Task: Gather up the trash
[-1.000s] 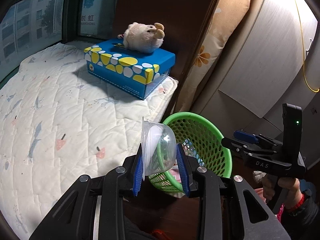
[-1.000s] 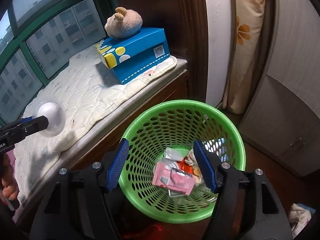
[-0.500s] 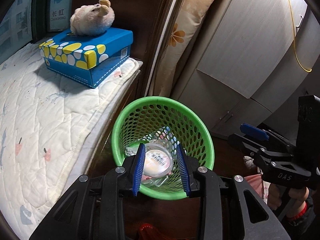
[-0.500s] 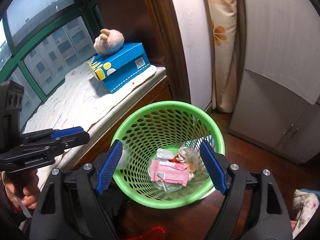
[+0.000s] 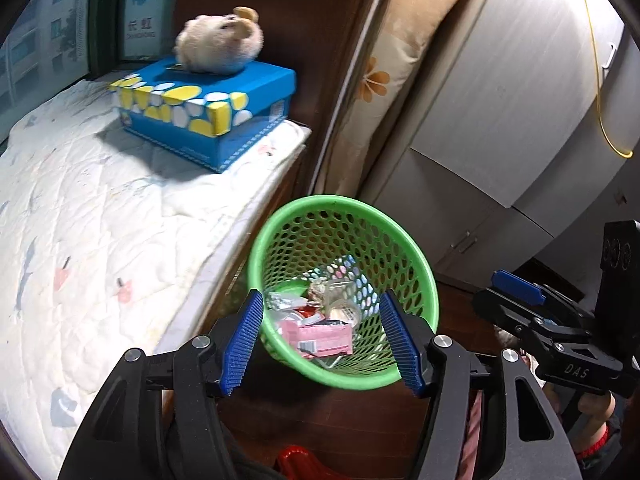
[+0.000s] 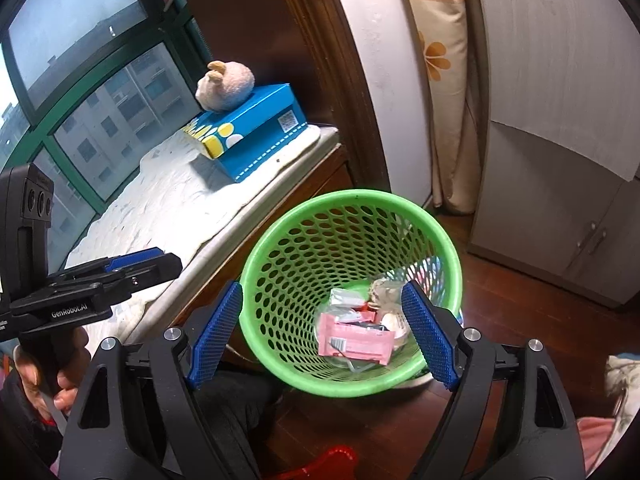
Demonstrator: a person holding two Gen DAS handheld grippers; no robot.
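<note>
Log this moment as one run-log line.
phase: after drop | left gripper: jaws just opened, empty | right gripper: jaws just opened, empty | green basket: holds pink wrapper, other trash

Perforated glossy green plastic basket (image 5: 416, 264), quilted matt cloth pad (image 5: 92, 216), polished dark wood floor (image 6: 532, 304)

Inside the green perforated plastic basket (image 6: 436, 236), the clear plastic cup (image 5: 343, 309) lies half buried under the pink snack wrapper (image 6: 356, 340), its label too small to read, while a red plastic object (image 6: 332, 462) near the basket is cut off by the lower edge.
</note>
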